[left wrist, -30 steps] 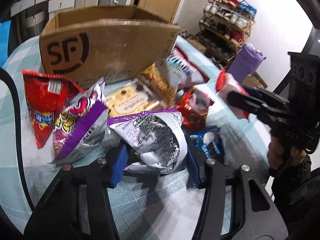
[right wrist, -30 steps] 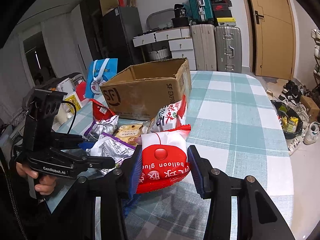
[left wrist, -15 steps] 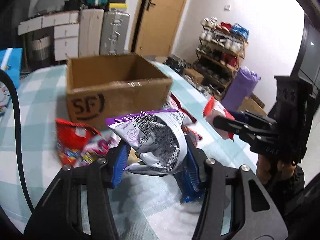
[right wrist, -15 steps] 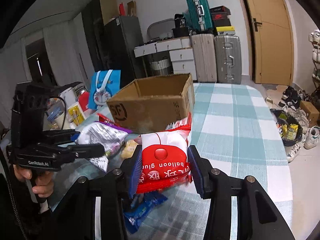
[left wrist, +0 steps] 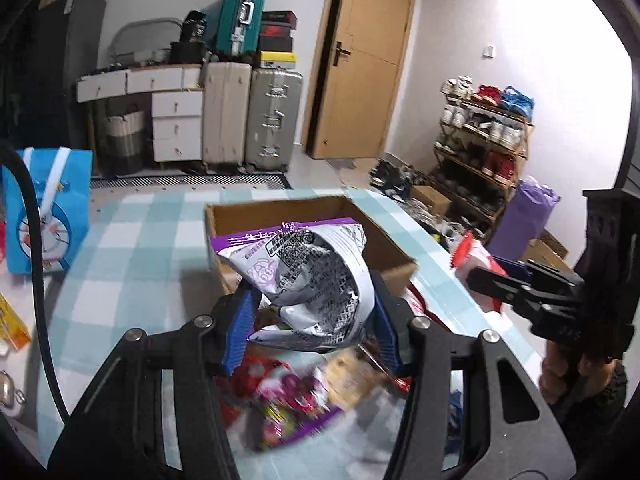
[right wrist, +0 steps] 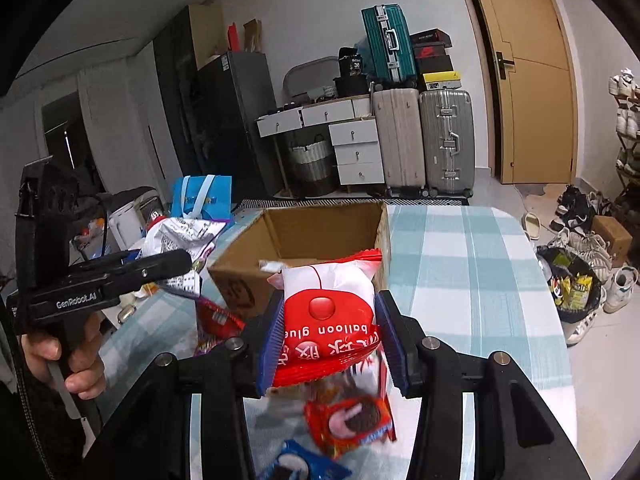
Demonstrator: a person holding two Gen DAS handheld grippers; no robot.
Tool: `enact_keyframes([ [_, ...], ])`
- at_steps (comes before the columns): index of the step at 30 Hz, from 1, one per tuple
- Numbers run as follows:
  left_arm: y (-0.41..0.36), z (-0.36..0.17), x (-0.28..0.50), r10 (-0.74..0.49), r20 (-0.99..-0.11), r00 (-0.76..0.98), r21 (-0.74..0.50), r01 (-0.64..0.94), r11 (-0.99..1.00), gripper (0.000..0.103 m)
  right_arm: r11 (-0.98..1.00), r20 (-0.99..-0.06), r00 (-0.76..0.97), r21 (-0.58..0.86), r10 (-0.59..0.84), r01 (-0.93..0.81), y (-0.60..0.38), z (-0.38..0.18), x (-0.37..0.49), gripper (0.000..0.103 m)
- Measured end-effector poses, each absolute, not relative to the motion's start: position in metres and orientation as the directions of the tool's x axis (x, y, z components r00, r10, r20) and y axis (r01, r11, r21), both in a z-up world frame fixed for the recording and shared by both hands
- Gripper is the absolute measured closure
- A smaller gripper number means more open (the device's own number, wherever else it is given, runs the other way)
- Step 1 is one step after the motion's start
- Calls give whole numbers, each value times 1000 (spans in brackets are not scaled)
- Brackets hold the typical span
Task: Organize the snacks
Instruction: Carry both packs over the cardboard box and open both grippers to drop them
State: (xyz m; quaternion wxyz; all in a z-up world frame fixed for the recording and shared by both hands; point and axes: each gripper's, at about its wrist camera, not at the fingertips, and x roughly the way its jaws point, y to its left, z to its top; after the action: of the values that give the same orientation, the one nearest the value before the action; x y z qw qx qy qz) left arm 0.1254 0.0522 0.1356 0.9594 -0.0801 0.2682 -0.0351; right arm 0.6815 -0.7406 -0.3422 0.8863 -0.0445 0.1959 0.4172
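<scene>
Now the left claw (left wrist: 310,314) squeezes a crinkly purple bag (left wrist: 304,276), held up in front of the box (left wrist: 394,254). The right claw (right wrist: 328,340) pinches a red bag (right wrist: 326,320), maybe above the box's near edge.

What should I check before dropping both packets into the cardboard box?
1. Left gripper shut on the purple-and-white snack bag: ok.
2. Right gripper shut on the red-and-white balloon glue packet: ok.
3. Cardboard box open at the top, room inside: ok; only a small scrap shows within.
4. Both packets lifted off the table: ok.
5. Packets over the box opening: not ok; both appear short of its near wall.
6. Grippers apart from each other: ok in both views, though they approach the same box from either side.
</scene>
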Motion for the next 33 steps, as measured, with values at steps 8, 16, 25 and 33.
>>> enact_keyframes([
  [8,83,143,177,-74,-508,858,-178,-21,984,53,647,-382,575,86,724,-757,-715,-318,703,58],
  [16,85,129,232,-66,-534,843,-172,-33,984,53,638,-377,565,99,734,-763,-688,-305,729,58],
  [25,73,102,271,-70,-560,825,-169,-32,985,53,631,-413,536,133,736,-764,-661,-318,760,58],
  [33,68,77,297,-62,-586,808,-152,-34,988,53,629,-440,518,149,733,-763,-645,-332,781,58],
])
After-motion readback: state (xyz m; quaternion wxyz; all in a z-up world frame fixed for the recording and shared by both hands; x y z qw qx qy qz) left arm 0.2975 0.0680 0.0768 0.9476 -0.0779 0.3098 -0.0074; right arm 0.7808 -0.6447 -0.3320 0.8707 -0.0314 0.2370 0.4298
